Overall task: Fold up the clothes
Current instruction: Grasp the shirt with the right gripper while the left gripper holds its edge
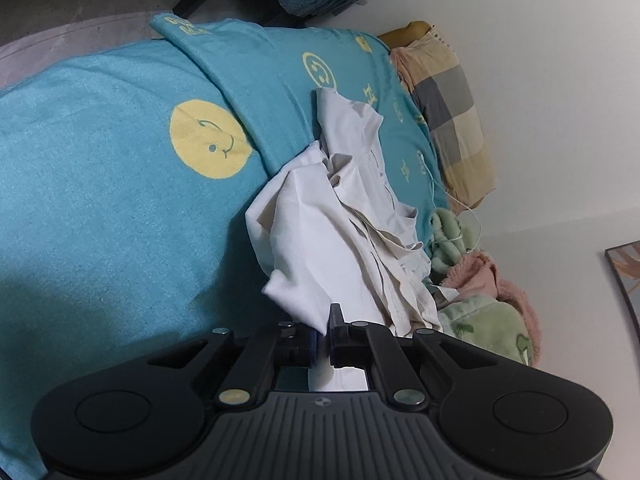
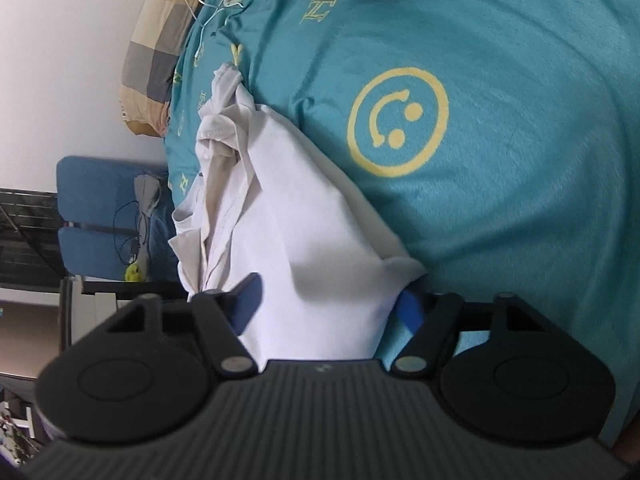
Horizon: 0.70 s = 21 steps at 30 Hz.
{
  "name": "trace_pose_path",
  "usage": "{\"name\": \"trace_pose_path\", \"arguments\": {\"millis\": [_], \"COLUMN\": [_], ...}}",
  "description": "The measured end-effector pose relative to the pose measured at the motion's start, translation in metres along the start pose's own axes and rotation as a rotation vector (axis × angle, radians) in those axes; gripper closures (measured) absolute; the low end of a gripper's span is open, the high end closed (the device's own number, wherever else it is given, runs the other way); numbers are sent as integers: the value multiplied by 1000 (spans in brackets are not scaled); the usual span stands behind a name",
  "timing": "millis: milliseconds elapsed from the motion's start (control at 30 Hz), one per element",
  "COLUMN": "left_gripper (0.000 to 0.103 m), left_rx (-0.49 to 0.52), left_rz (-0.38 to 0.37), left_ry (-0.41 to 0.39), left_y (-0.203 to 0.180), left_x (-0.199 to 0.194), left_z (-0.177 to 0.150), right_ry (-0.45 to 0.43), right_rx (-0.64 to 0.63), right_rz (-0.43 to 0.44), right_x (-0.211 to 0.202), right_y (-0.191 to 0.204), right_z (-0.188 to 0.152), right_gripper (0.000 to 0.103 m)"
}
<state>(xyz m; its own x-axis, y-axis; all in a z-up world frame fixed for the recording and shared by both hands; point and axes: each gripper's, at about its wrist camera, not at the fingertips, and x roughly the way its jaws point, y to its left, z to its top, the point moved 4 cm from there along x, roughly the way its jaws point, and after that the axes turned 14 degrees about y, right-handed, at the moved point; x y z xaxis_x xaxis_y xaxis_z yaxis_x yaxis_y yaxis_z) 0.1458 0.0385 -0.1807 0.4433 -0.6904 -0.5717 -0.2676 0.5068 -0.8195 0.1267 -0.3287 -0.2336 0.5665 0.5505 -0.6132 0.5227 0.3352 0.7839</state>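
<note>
Two tools, one garment. Left tool: jaws pinched together on a corner of the white shirt, cloth visibly trapped between the pads and trailing back under the tool body. From that pinch the shirt runs straight away from the tool, bunched and rumpled, long axis roughly along the tool's pointing direction, far end lying on the teal blanket of the bed. Right tool: jaws spread wide, the white shirt lying between the blue fingers but not clamped (fabric drapes through the gap; contact with the pads hard to tell). Here too the shirt stretches forward from the tool, sleeve or collar end farthest off, near the checked pillow.

Key relation: both tools sit at the near edge of the shirt, its length running away from them, so only the left has hold. Judgement: right needs to close on its near corner before any lift or spread.

Beyond the shirt: a green plush blanket and pink fleece just beside it in the left view, a white cable near the pillow.
</note>
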Motion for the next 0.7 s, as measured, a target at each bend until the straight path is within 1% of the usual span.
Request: {"name": "trace_pose_path", "arguments": {"millis": [33, 67, 100, 133, 167, 200, 300, 400, 467, 567, 633, 700], "left_gripper": [98, 98, 98, 98, 98, 98, 99, 99, 100, 100, 100, 100], "left_rx": [-2, 1, 5, 10, 14, 18, 40, 70, 65, 124, 144, 148], "left_rz": [0, -1, -1, -2, -2, -3, -5, 19, 14, 12, 10, 9], "left_ry": [-3, -5, -7, -8, -10, -12, -20, -15, -6, -25, -32, -40], "left_y": [0, -1, -2, -3, -4, -5, -12, -24, -40, -78, -99, -111], "left_x": [0, -1, -1, -1, -1, -1, -5, -21, -34, -57, -74, -95], "left_z": [1, 1, 1, 1, 1, 1, 2, 4, 6, 1, -7, -19], "right_ry": [-2, -2, 0, 1, 1, -1, -12, -17, -22, -18, -19, -22], "right_rx": [-2, -6, -10, -13, -20, -29, -57, -73, -93, -132, -158, -187], "right_rz": [-6, -13, -18, -23, -24, -19, 4, 46, 72, 92, 112, 131], "right_x": [1, 2, 3, 3, 3, 2, -4, -14, -25, -42, -55, -72], "right_y": [0, 1, 0, 0, 0, 2, 9, 19, 28, 44, 55, 65], "right_z": [1, 2, 2, 2, 2, 2, 0, 1, 1, 0, -4, -12], "right_gripper": [52, 59, 68, 74, 76, 81, 84, 86, 87, 88, 89, 89]}}
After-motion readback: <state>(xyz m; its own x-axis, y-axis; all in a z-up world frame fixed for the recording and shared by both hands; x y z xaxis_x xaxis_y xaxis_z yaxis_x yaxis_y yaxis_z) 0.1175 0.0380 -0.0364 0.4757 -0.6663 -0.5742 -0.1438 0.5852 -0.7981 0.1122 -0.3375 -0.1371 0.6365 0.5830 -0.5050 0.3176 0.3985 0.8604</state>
